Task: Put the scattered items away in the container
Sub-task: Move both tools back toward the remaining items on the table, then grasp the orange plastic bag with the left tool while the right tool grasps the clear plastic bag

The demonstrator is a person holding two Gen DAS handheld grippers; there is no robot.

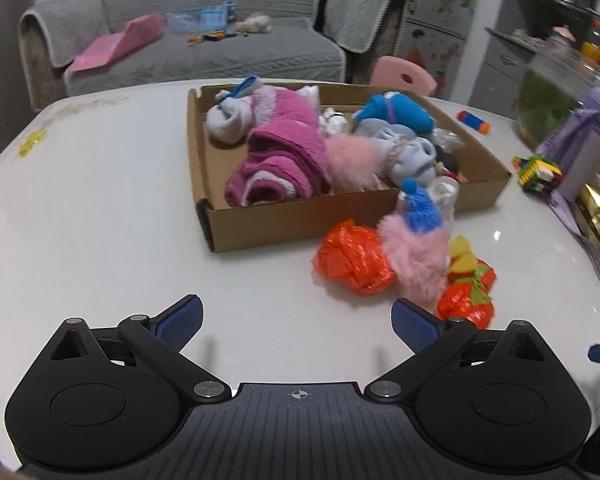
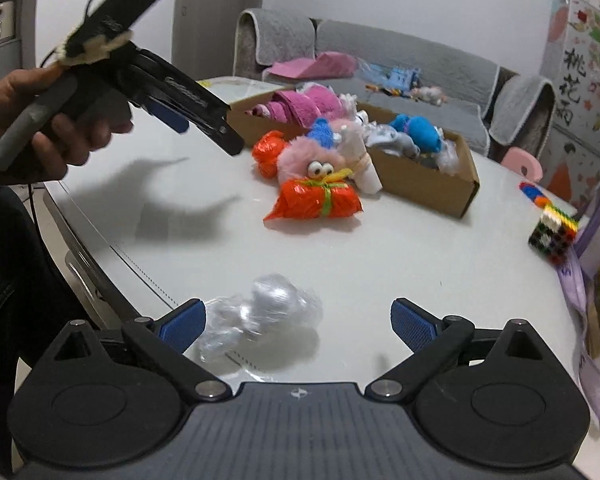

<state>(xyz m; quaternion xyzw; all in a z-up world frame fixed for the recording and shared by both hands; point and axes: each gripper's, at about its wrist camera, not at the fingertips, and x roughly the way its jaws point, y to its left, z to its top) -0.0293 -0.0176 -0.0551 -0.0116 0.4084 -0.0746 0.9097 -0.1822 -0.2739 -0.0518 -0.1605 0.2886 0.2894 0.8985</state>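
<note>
White tabletop carries a cardboard box of soft toys, while a crumpled clear plastic wrapper lies between the right gripper's spread fingers and the left gripper hangs open, empty.

Left gripper over white table, jaws spread wide, nothing between them. Cardboard box ahead, holding magenta towel, pink pompom, blue plush. Just outside box's near wall: pink fluffy toy with blue hat, flanked by two orange wrapped bundles. Grey sofa behind.
</note>
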